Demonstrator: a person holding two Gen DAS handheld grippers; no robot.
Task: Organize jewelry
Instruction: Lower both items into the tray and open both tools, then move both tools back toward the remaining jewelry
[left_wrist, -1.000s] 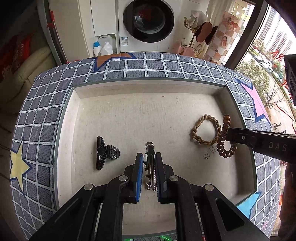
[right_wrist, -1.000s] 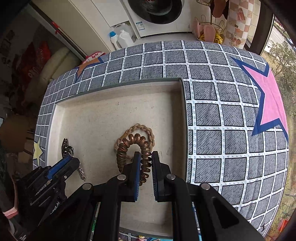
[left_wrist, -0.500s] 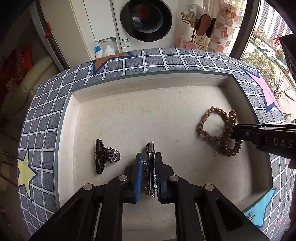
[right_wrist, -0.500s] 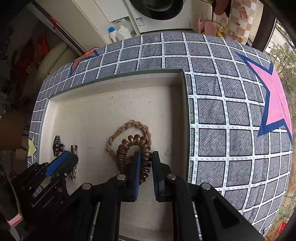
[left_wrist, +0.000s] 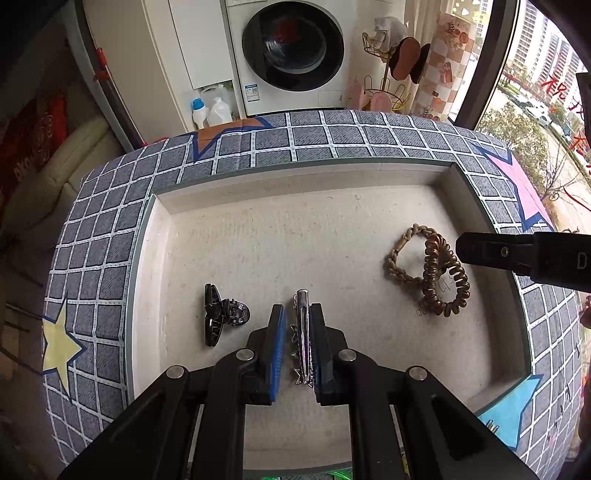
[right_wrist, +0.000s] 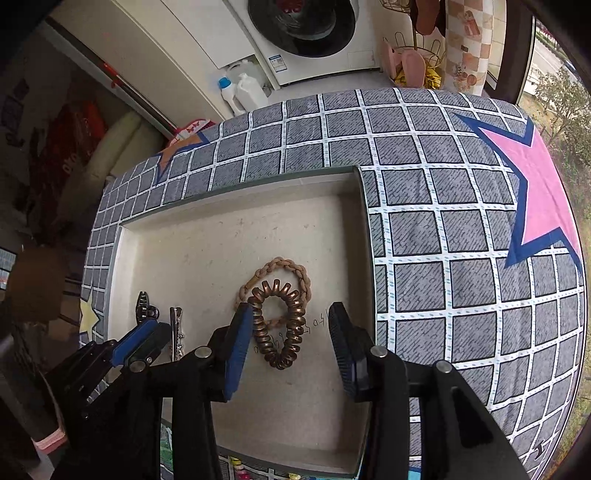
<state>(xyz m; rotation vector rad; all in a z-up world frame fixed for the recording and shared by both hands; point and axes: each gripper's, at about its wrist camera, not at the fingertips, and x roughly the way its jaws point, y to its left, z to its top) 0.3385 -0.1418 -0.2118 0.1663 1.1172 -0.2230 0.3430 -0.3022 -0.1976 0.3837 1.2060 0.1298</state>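
A shallow white tray (left_wrist: 258, 229) lies on a grey checked cloth. My left gripper (left_wrist: 297, 314) is shut on a silver toothed hair clip (left_wrist: 301, 301) low over the tray floor, with a black claw clip (left_wrist: 221, 314) just to its left. A bronze coil hair tie (right_wrist: 295, 332) rests on the tray, overlapping a tan braided tie (right_wrist: 291, 264). My right gripper (right_wrist: 291, 310) straddles the coil tie; its jaws are opening and the pads stand clear of it. The left wrist view shows one right finger (left_wrist: 487, 251) beside the coil tie (left_wrist: 443, 284).
The tray's right wall (right_wrist: 364, 258) runs close to my right gripper's outer finger. The checked cloth (right_wrist: 443, 229) with coloured stars surrounds the tray. Beyond the table are a washing machine (left_wrist: 291, 55), detergent bottles (left_wrist: 212, 110) and a slipper rack (left_wrist: 388, 85).
My right gripper's jaws have spread apart and let go of the coil hair tie, which now lies on the tray. My left gripper still grips the silver clip in place.
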